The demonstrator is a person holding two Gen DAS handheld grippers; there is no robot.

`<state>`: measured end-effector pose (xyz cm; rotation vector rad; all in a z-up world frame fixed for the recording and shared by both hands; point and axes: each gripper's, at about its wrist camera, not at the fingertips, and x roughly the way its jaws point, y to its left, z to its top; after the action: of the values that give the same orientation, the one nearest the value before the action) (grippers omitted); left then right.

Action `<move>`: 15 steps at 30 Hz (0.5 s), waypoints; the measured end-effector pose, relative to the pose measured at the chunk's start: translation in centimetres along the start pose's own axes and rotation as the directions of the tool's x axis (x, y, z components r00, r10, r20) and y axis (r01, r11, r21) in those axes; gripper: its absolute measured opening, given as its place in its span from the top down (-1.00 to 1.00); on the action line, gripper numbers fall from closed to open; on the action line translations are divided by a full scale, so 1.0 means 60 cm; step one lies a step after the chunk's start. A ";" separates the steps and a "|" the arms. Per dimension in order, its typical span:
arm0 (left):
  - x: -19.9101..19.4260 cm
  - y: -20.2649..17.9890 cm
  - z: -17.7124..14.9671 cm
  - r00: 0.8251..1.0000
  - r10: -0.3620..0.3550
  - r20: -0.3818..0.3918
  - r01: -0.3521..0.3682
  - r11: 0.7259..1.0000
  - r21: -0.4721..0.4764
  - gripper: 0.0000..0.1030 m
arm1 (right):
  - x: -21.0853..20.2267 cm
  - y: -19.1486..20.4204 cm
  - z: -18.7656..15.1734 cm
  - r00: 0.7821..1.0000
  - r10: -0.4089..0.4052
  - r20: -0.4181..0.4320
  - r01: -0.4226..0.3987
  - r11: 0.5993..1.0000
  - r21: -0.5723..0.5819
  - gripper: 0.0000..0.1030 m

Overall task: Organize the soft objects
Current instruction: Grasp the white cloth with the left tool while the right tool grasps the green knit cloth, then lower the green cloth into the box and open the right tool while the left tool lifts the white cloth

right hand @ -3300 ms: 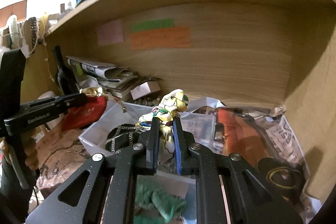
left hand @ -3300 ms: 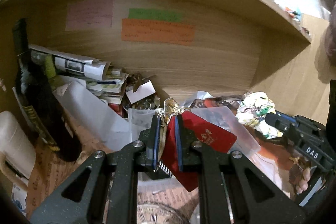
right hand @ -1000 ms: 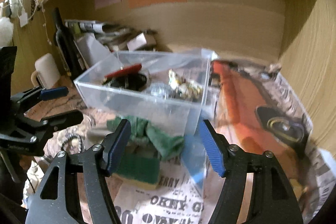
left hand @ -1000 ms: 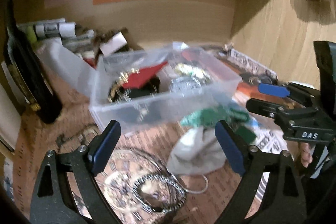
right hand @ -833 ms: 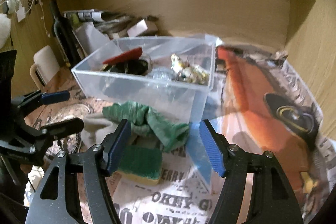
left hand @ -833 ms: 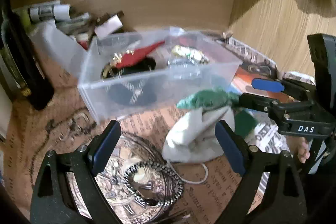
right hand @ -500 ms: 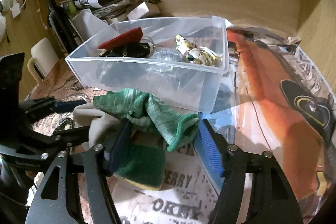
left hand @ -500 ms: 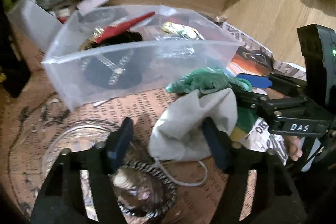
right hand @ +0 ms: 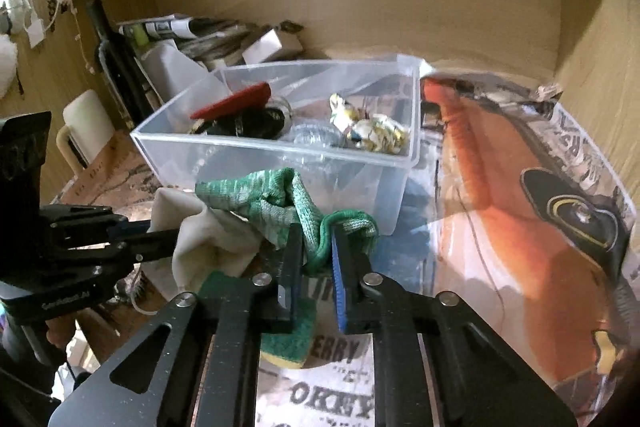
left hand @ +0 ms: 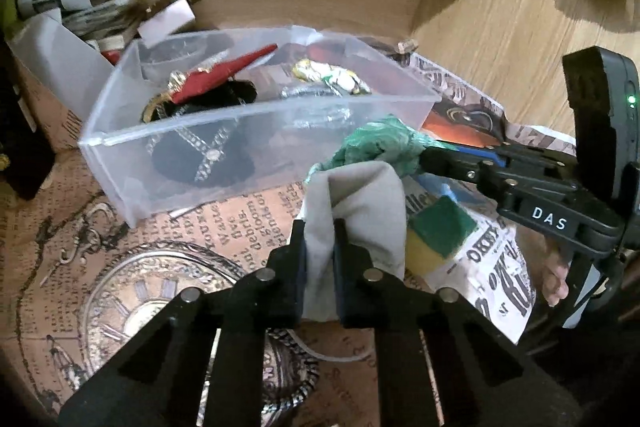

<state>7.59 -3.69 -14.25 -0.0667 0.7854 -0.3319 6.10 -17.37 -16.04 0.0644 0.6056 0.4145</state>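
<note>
My left gripper (left hand: 319,239) is shut on a grey cloth pouch (left hand: 356,211) in front of the clear plastic bin (left hand: 200,163). My right gripper (right hand: 312,247) is shut on a green knitted cloth (right hand: 280,203) that lies over the pouch (right hand: 204,243). The right gripper also shows in the left wrist view (left hand: 436,155), pinching the green cloth (left hand: 380,147). The bin (right hand: 360,187) holds a red pouch (right hand: 236,103), a black item with a chain and a floral cloth (right hand: 372,127). A green and yellow sponge (left hand: 436,231) lies under the cloths.
A dark bottle (right hand: 116,55) and stacked papers (right hand: 192,31) stand at the back left. A beaded bracelet (left hand: 296,379) lies on the printed paper near my left gripper. Wooden walls close the back and right. A white mug (right hand: 80,131) is at the left.
Both grippers were open half a second ago. They have closed, the left on the grey pouch and the right on the green cloth. Both have moved closer to the cloths.
</note>
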 end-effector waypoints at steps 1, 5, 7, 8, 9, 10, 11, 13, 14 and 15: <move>-0.005 -0.001 0.002 1.000 0.004 0.007 -0.004 1.000 0.001 0.79 | -0.007 0.001 0.002 1.000 -0.005 0.015 0.005 1.000 -0.001 0.79; -0.026 0.002 0.010 0.999 0.015 0.046 -0.015 1.000 0.002 0.80 | -0.032 0.001 0.011 0.998 -0.020 0.067 0.020 1.000 -0.002 0.80; -0.040 0.003 0.015 0.997 0.020 0.073 -0.020 1.000 0.001 0.80 | -0.044 0.001 0.016 0.995 -0.029 0.094 0.030 1.000 -0.004 0.81; -0.046 0.004 0.017 0.996 0.023 0.084 -0.023 1.000 0.000 0.80 | -0.050 0.001 0.019 0.994 -0.034 0.108 0.035 0.999 -0.004 0.81; -0.054 0.005 0.020 0.995 0.027 0.100 -0.027 1.000 -0.002 0.80 | -0.058 0.000 0.022 0.992 -0.038 0.124 0.039 0.999 -0.002 0.81; -0.059 0.006 0.023 0.994 0.029 0.109 -0.029 1.000 -0.004 0.80 | -0.062 0.000 0.025 0.990 -0.040 0.134 0.040 0.999 -0.001 0.81; -0.066 0.007 0.026 0.992 0.034 0.122 -0.034 0.999 -0.008 0.80 | -0.068 -0.001 0.028 0.988 -0.042 0.146 0.042 0.999 0.000 0.81; -0.081 0.012 0.032 0.988 0.043 0.150 -0.041 0.999 -0.017 0.80 | -0.078 -0.002 0.034 0.984 -0.045 0.173 0.044 0.999 0.005 0.81; -0.087 0.013 0.035 0.986 0.048 0.162 -0.045 0.999 -0.022 0.80 | -0.082 -0.002 0.036 0.982 -0.047 0.182 0.046 0.999 0.005 0.81; -0.094 0.016 0.038 0.983 0.052 0.174 -0.048 0.999 -0.026 0.82 | -0.086 -0.002 0.039 0.980 -0.051 0.194 0.050 0.999 0.007 0.81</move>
<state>5.77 -1.15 -8.96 -0.0948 0.6156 -0.2659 3.64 -19.38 -11.36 0.0905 0.4143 0.3536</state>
